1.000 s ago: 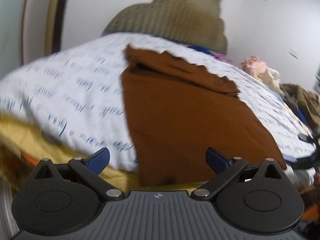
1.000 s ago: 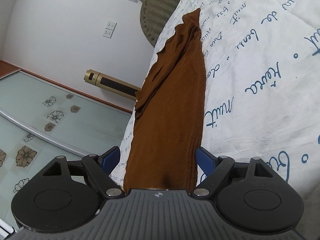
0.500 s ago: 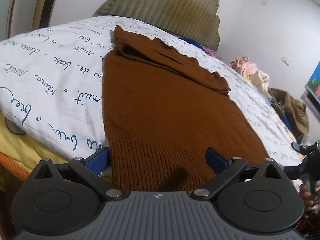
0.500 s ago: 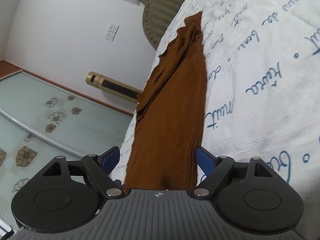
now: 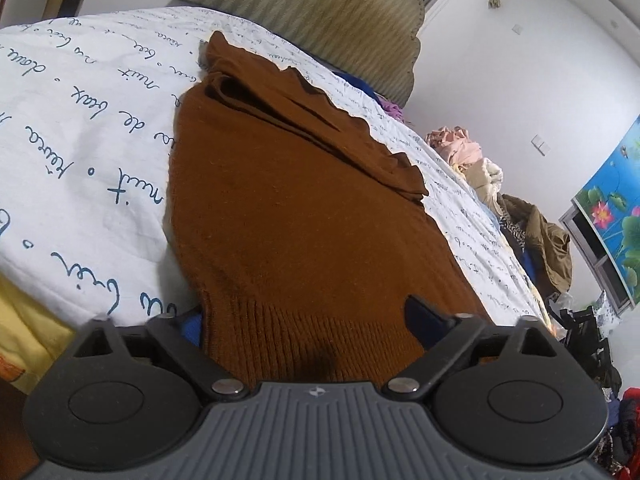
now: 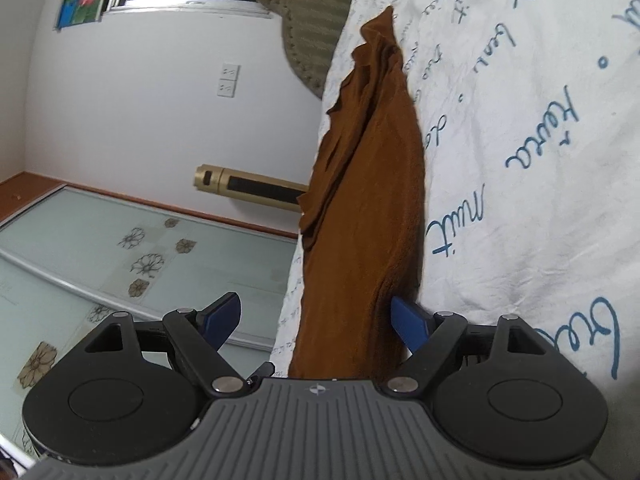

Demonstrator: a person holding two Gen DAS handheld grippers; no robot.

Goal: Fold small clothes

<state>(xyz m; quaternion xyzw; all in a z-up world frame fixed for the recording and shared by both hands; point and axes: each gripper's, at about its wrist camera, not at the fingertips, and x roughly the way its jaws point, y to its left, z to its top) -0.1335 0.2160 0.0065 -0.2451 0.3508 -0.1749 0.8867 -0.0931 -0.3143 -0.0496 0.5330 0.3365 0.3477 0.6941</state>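
A brown knit sweater lies flat on a white quilt printed with blue script, its sleeves folded across the far end. My left gripper is at the ribbed hem and its jaws are closing. The hem lies between them; the left finger is half hidden behind the fabric and the right fingertip rests over it. In the right wrist view the sweater shows edge-on. My right gripper is open and straddles its near edge, the right fingertip against the cloth, the left one clear in the air.
An olive padded headboard stands at the far end of the bed. A heap of other clothes lies at the right, with a yellow sheet under the quilt at the left. A gold cylinder and glass sliding doors flank the bed.
My left gripper came in closer and lower to the ribbed hem, rolled a little, and its jaws narrowed slightly, the left finger slipping behind the fabric. The right gripper rolled slightly and stayed in place.
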